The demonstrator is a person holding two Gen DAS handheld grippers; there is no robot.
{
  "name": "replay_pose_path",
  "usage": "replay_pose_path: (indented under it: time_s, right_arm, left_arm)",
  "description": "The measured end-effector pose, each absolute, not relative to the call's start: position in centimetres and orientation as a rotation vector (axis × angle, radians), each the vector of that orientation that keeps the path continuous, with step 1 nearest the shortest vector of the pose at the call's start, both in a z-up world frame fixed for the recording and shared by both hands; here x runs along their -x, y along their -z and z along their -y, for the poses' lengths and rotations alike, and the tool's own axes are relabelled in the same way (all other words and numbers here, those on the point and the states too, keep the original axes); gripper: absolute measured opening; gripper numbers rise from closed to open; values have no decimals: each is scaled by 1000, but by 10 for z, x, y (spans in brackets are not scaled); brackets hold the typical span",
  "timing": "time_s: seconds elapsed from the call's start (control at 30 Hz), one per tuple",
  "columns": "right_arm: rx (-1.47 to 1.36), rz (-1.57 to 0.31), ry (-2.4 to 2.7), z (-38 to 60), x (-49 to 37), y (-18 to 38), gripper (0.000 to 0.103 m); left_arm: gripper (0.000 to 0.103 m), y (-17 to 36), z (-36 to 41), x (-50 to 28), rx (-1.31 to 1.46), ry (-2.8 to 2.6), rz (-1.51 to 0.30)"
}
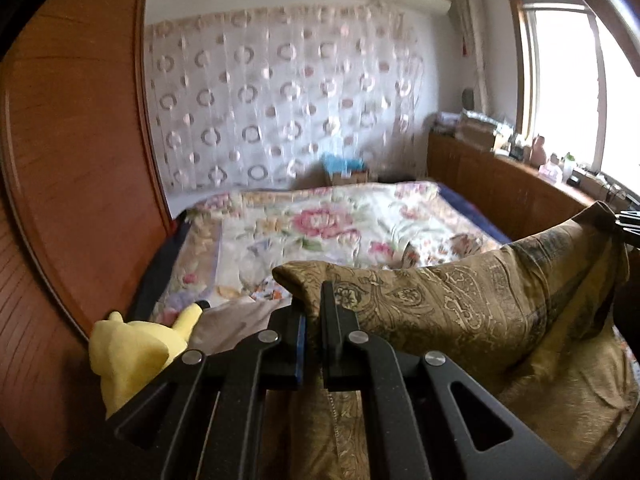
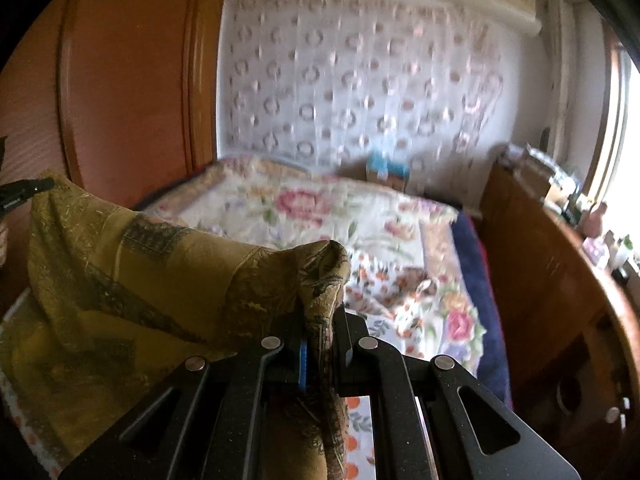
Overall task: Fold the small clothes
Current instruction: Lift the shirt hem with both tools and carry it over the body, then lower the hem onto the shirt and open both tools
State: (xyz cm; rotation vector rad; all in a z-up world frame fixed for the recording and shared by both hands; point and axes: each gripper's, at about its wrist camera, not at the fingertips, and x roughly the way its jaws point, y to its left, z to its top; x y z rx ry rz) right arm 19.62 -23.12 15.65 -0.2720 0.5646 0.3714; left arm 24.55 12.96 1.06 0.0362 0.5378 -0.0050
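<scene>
Above the bed [image 1: 320, 224] with its flowered quilt [image 2: 320, 216], near the wooden wardrobe [image 1: 80, 140], the left tool [image 1: 314, 300] and right tool [image 2: 320, 320] each pinch the olive patterned cloth [image 1: 460, 304].

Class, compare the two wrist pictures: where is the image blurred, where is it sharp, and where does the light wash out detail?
Left wrist view: curtain smeared, left gripper and gold cloth sharp, window blown out white. Right wrist view: curtain and bedspread blurrier, right gripper crisp, glare at the right edge; the wardrobe bows in both.
</scene>
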Motion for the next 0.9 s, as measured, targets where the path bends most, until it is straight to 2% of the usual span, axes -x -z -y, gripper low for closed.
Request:
replay_pose_path:
  time_s: [0.17,0.33,0.43,0.47,0.57,0.63,0.67,0.8,0.9]
  right_arm:
    - [256,-620,-371,224,-236,-164,8]
    - [247,-662,-368,224,-235,-156,8]
    - [253,-705,-346,230,-256,-124,20]
    - [260,-713,-331,229,-253,-127,27]
    - [256,-709,-316,234,-263,-123,43]
    - [244,-712,-311,236,-260,-123,44]
    - [234,-713,-315,235,-252,-129,44]
    - [209,-716,-354,228,-233,-125,44]
    - [197,-740,-392,215,-222,-120,44]
  left_arm:
    - [6,12,-130,-270,-40,2,-599]
    - [7,26,-135,-287,-29,8,-641]
    - [10,31,-137,-294,-9,16,-661]
    - [11,31,-138,-293,3,20,-662]
    - [30,28,-142,-287,23,15,-662]
    - [46,25,-145,-278,49,29,-655]
    - [47,24,-146,-273,63,37,-654]
    - [67,26,-146,-252,63,45,-660]
    - [70,31,-144,-237,59,46,-673]
